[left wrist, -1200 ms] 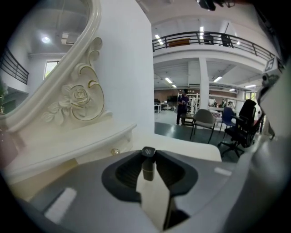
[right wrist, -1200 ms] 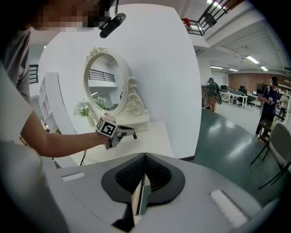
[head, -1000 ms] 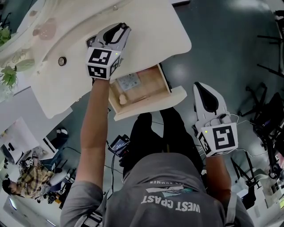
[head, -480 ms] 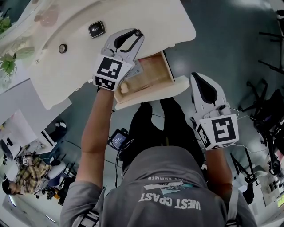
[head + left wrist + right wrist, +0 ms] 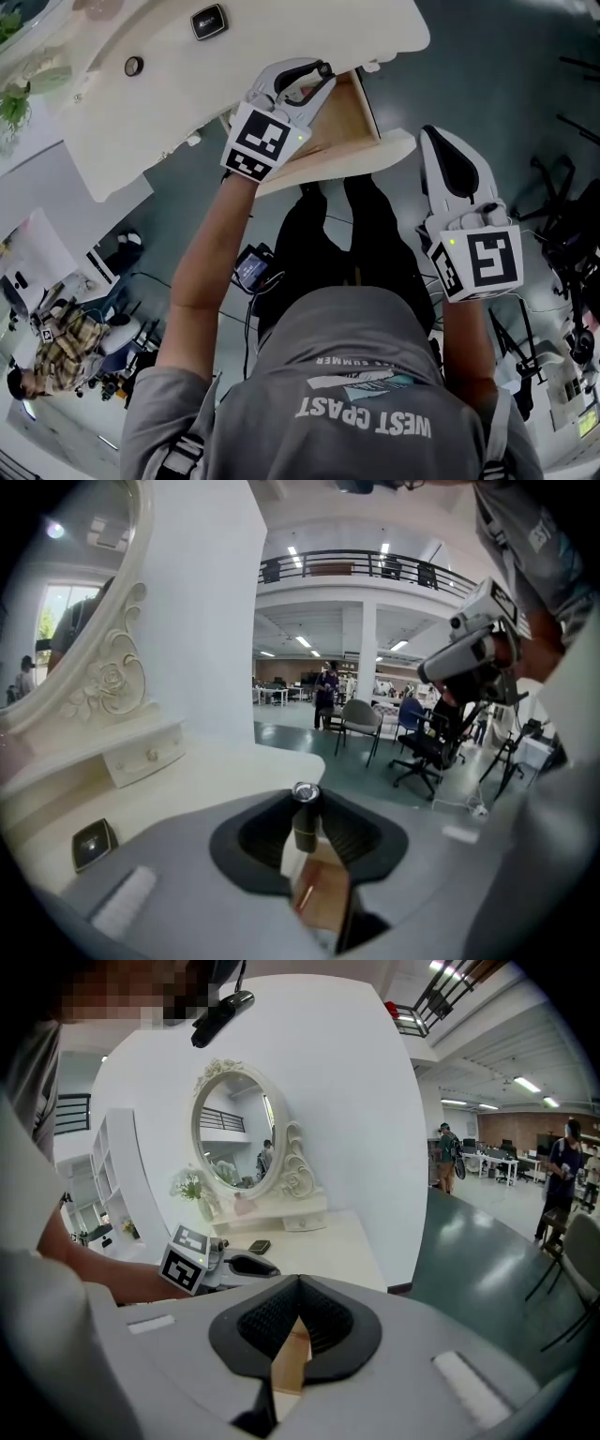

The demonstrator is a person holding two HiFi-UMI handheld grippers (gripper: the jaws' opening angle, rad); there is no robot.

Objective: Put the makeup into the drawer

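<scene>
A dark makeup tube (image 5: 305,819) with a silver cap stands upright between the pads of my left gripper (image 5: 306,808), which is shut on it. In the head view that left gripper (image 5: 315,82) hangs over the open wooden drawer (image 5: 347,120) of the white dressing table (image 5: 281,42); the drawer's wooden bottom (image 5: 323,897) shows just under the tube. My right gripper (image 5: 439,141) is to the right of the drawer front (image 5: 361,161), apart from it. Its jaws (image 5: 298,1283) are shut with nothing between them.
A black compact (image 5: 208,21) and a small round item (image 5: 134,66) lie on the tabletop left of the drawer. An oval mirror (image 5: 234,1129) stands at the back. The person's legs are below the drawer front. Office chairs (image 5: 361,726) stand on the floor beyond.
My left gripper has moved right from above the tabletop to above the open drawer, still holding the tube. The black compact has come into view. The right gripper has hardly shifted.
</scene>
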